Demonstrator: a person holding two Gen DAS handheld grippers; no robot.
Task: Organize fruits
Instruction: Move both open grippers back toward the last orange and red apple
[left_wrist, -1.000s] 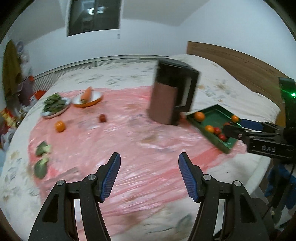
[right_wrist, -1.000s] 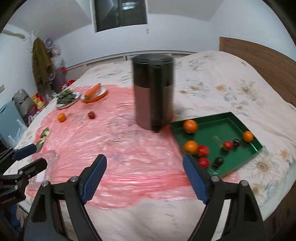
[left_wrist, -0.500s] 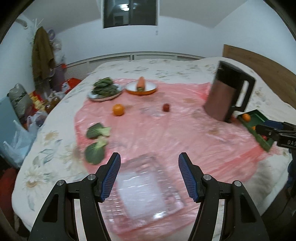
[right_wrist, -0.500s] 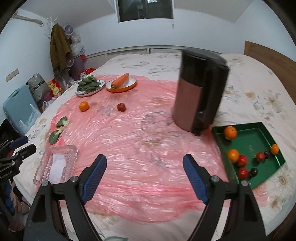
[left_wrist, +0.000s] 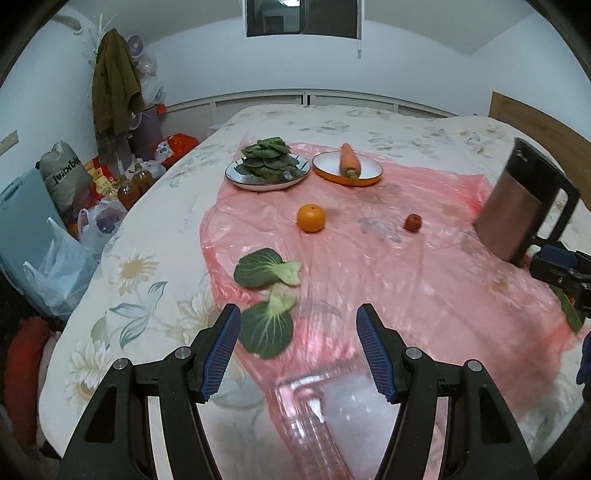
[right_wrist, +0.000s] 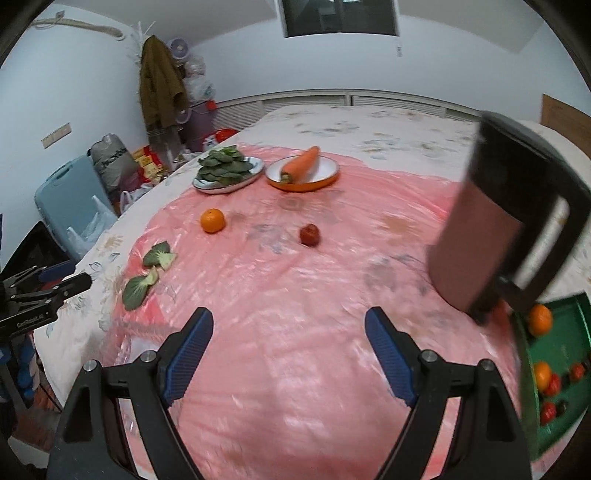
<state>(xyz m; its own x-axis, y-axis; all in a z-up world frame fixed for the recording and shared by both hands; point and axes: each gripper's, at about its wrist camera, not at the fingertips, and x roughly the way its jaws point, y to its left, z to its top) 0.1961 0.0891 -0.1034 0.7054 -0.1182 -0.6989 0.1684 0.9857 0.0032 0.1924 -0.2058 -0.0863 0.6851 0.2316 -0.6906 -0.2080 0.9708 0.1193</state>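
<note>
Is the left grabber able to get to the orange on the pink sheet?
Probably yes. The left gripper is open and holding nothing, and the orange sits alone on the pink plastic sheet ahead of it. Only two flat green leaves lie between them, low enough to pass over.

pink sheet (right_wrist: 295, 295), green tray (right_wrist: 565, 343)

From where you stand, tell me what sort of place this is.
Most likely a bedroom. The work surface is a bed with a floral bedspread under a pink plastic sheet, with a wooden headboard on the right and a coat hanging in the corner.
</note>
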